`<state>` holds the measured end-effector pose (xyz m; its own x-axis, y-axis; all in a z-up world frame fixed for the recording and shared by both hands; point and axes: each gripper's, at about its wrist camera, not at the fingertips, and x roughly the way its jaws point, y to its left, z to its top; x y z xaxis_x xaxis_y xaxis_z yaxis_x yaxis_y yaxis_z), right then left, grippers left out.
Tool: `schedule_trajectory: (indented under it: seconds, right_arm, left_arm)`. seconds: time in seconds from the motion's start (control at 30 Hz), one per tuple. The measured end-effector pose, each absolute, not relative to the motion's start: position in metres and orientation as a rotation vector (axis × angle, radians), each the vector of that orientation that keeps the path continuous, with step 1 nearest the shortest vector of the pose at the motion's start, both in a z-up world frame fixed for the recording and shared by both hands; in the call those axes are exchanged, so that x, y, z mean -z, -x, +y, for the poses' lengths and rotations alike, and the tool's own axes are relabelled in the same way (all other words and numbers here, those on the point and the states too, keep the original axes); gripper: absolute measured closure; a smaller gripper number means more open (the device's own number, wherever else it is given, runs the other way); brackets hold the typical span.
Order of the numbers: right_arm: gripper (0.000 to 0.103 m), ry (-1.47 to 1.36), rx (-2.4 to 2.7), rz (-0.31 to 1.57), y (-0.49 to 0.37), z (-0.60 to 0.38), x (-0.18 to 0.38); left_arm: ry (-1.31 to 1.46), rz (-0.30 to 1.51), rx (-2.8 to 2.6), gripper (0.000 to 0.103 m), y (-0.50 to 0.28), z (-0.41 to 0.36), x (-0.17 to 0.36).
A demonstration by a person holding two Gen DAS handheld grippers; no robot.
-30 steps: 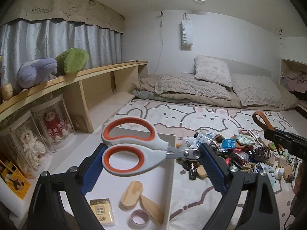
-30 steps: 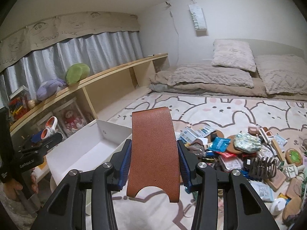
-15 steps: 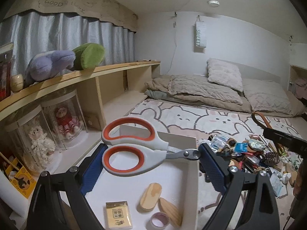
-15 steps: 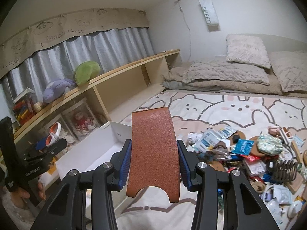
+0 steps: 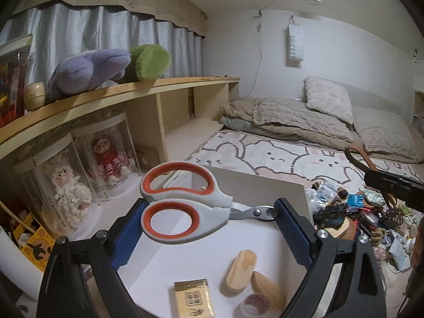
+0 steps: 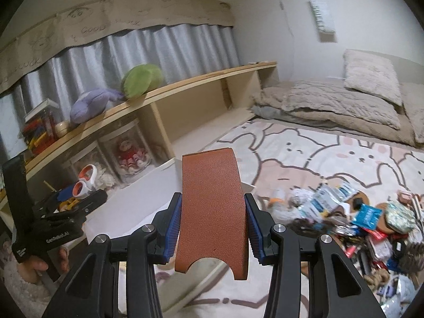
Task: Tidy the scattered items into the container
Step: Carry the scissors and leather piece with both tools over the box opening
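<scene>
My left gripper [image 5: 206, 212] is shut on white scissors with orange handle rings [image 5: 185, 198], which lie crosswise between the blue pads, above the open white box [image 5: 254, 185]. Inside the box lie two wooden pieces [image 5: 239, 269], a tan packet [image 5: 193, 298] and a small tape roll [image 5: 254, 300]. My right gripper [image 6: 212, 220] is shut on a curved brown leather piece [image 6: 212, 206], held just right of the box [image 6: 137, 206]. The scattered pile [image 6: 357, 220] lies on the rug to the right.
A long wooden shelf [image 5: 132, 92] with plush toys [image 5: 92, 71] runs along the left. Doll cases [image 5: 106, 156] stand under it beside the box. Bedding and pillows [image 5: 304, 116] lie at the far end of the animal-print rug [image 6: 318, 156]. A hand [image 6: 34, 265] holds the left gripper.
Both grippers have moved left toward the box, keeping the scissors and the leather piece. The box now fills more of the left wrist view, and the pile has slid to the right.
</scene>
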<state>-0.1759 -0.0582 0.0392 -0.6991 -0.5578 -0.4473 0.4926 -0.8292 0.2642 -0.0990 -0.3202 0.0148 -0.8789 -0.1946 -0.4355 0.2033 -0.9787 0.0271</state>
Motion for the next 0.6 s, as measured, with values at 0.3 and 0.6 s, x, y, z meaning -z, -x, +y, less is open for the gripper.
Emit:
schedule_trajectory:
  seconds: [0.3,0.6]
  right_arm:
    - [0.058,-0.727,2.406,-0.138,0.189,-0.096,-0.031]
    - [0.058,-0.796,2.351,-0.063,0.195,-0.128,-0.011]
  left_arm:
    - [-0.689,0.061,2.821,0.008,0.102,-0.347,-0.005]
    - [-0.760,0.040,2.778,0.008,0.114,-0.353,0.008]
